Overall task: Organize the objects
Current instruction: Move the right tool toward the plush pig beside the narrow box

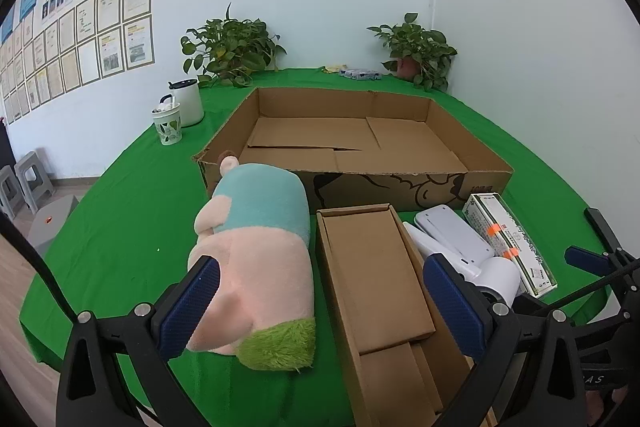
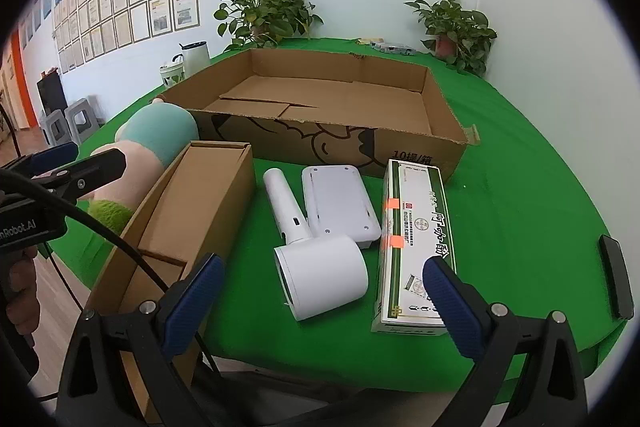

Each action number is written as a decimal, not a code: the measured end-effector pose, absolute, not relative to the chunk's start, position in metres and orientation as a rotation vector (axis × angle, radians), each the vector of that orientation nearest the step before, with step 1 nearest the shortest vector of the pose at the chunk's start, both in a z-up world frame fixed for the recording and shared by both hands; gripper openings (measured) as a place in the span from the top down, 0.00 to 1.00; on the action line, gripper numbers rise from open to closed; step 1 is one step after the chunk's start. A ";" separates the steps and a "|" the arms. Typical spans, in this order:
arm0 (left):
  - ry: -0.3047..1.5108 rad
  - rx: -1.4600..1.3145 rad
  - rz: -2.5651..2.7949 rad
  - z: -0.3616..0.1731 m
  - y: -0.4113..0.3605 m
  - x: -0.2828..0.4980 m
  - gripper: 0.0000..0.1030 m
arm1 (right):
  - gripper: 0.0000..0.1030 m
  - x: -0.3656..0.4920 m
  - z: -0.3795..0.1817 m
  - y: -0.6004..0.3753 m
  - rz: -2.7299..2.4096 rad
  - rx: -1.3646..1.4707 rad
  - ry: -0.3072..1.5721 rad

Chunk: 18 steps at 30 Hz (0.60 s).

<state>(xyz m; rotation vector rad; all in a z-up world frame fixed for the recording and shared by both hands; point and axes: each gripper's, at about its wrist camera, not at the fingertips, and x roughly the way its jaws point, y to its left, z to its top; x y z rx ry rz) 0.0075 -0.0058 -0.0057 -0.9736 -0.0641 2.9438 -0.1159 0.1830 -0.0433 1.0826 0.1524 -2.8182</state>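
Observation:
A large open cardboard box (image 1: 400, 183) (image 2: 400, 151) lies on the green table with nothing in it. In front of it, from left to right, lie a plush toy (image 1: 256, 259) (image 2: 156, 139), a narrow brown carton (image 1: 376, 275) (image 2: 200, 203), a white hair dryer (image 2: 316, 263) (image 1: 496, 275), a flat white device (image 2: 340, 203) (image 1: 452, 231) and a green-and-white packet (image 2: 416, 239) (image 1: 508, 231). My left gripper (image 1: 324, 303) is open, low over the plush toy and narrow carton. My right gripper (image 2: 320, 299) is open, just short of the hair dryer.
Two potted plants (image 1: 232, 47) (image 1: 416, 51) stand at the back by the wall. A white kettle (image 1: 186, 101) and a patterned cup (image 1: 167, 125) sit at the back left. Small packets (image 1: 360, 73) lie behind the box. Grey stools (image 1: 28, 183) stand on the floor to the left.

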 end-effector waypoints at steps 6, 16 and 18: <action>-0.074 -0.940 2.995 0.008 -0.025 0.011 0.01 | 0.03 -0.117 -0.029 0.183 -2.828 1.026 0.269; -0.204 -0.978 3.092 0.018 -0.099 0.030 0.01 | 0.03 -0.095 0.099 0.126 -2.087 0.542 0.366; -0.246 -1.021 3.057 0.009 -0.110 0.029 0.01 | 0.03 -0.112 0.095 0.113 -1.939 0.556 0.247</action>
